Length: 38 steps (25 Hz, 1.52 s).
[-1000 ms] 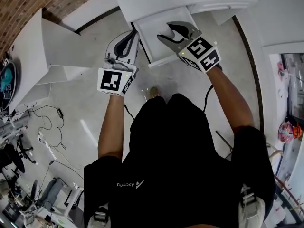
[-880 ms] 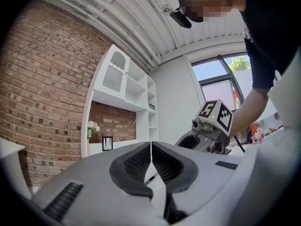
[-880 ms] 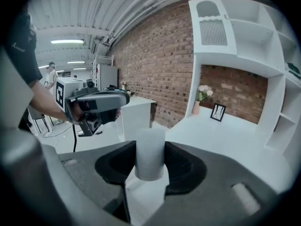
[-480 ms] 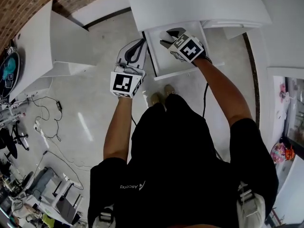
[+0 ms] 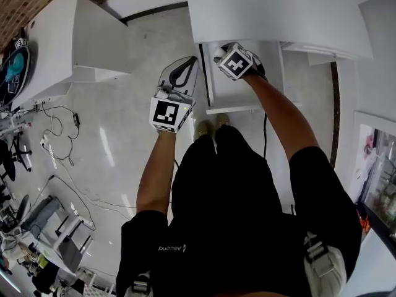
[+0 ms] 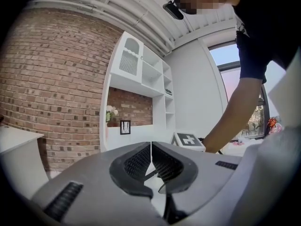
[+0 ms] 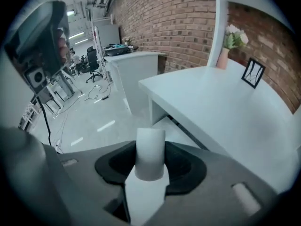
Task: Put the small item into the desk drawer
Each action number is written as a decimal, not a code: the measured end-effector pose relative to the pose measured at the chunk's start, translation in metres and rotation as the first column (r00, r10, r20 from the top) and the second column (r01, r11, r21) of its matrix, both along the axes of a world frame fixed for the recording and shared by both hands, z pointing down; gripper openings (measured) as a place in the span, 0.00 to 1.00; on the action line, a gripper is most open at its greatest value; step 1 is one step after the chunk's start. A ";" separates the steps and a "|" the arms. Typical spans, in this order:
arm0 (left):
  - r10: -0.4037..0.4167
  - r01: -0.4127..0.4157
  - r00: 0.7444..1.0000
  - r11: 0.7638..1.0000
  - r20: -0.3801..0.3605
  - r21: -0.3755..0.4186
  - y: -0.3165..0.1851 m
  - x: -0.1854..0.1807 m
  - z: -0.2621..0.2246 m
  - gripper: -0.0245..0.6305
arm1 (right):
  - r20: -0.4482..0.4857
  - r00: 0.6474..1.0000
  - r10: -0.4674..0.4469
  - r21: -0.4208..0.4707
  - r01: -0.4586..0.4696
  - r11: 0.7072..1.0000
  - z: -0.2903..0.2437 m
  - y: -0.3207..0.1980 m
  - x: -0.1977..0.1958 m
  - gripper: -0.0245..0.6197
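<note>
In the right gripper view a small white cylinder [image 7: 150, 142] stands upright between the dark pads of my right gripper [image 7: 150, 167], which is shut on it. Seen from the head, the right gripper [image 5: 221, 52] hangs over the back of the open white drawer [image 5: 272, 73], close under the edge of the white desk [image 5: 266, 11]. My left gripper [image 5: 190, 62] hovers just left of the drawer's side. Its jaws [image 6: 151, 150] are shut with nothing between them.
A second white counter [image 5: 49, 48] stands to the left. Cables [image 5: 55, 147] trail over the floor there. The person's feet [image 5: 210, 127] are just before the drawer front. A white shelf unit [image 6: 141, 88] and brick wall show in the left gripper view.
The right gripper has moved from the drawer's front part to its back, nearer the desk edge. The left gripper has kept beside the drawer's left side.
</note>
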State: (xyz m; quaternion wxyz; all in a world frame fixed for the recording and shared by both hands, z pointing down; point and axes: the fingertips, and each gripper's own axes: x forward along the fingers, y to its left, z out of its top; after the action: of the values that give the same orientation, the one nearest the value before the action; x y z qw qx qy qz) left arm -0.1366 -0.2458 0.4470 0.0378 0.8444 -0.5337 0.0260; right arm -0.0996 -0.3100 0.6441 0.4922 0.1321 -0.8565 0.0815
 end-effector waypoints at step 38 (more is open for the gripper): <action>-0.034 0.032 0.999 0.990 -0.017 -0.135 -0.001 -0.020 0.067 0.04 | -0.109 0.994 0.004 -0.061 -0.011 0.998 0.130 -0.014 -0.009 0.36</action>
State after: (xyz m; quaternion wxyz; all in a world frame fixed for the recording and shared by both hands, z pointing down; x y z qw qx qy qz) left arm -0.1570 -0.2470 0.5141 0.1004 0.8312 -0.5442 0.0534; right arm -0.1082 -0.3236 0.7741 0.5417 0.1245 -0.8250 0.1021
